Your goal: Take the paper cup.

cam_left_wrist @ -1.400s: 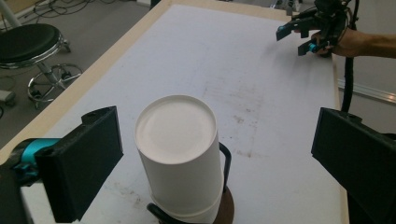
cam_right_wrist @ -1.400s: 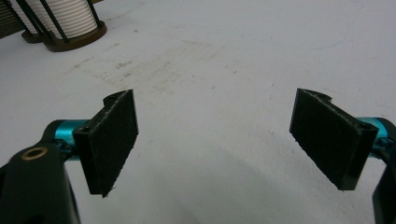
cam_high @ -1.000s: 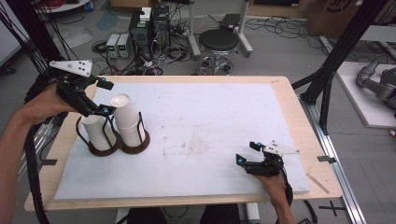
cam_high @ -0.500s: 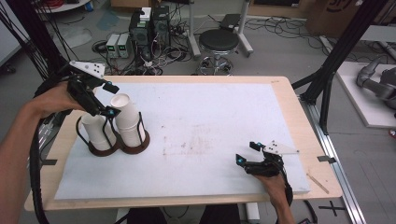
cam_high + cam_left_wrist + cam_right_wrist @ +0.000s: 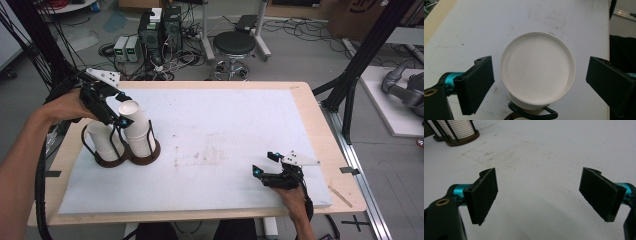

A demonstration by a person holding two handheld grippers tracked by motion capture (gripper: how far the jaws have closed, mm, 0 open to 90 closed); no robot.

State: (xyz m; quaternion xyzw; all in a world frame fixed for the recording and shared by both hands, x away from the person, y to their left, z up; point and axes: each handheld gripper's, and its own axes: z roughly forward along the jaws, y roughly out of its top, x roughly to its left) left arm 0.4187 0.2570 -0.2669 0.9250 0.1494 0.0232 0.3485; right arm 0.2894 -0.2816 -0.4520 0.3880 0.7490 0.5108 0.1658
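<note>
Two stacks of upturned white cups stand in a dark wire holder (image 5: pixel 146 158) on the left of the white mat. My left gripper (image 5: pixel 119 111) hovers at the top of the right stack (image 5: pixel 139 134), one jaw on each side of the top cup (image 5: pixel 537 67). The jaws have just been closing, and small gaps still separate both pads from the cup's rim. The left stack (image 5: pixel 101 142) stands beside it. My right gripper (image 5: pixel 265 163) rests open near the mat's front right, nothing between its jaws (image 5: pixel 539 195). The holder (image 5: pixel 461 140) is far off at its upper left.
The wooden table (image 5: pixel 310 107) edges frame the white mat (image 5: pixel 225 125), which has faint smudges mid-table. A stool (image 5: pixel 235 45) and computer boxes (image 5: pixel 160 30) sit on the floor beyond the far edge. A black frame leg (image 5: pixel 350 85) rises at the right.
My left gripper has moved right and slightly down, from above the left stack to around the top of the right stack. The right gripper has not moved.
</note>
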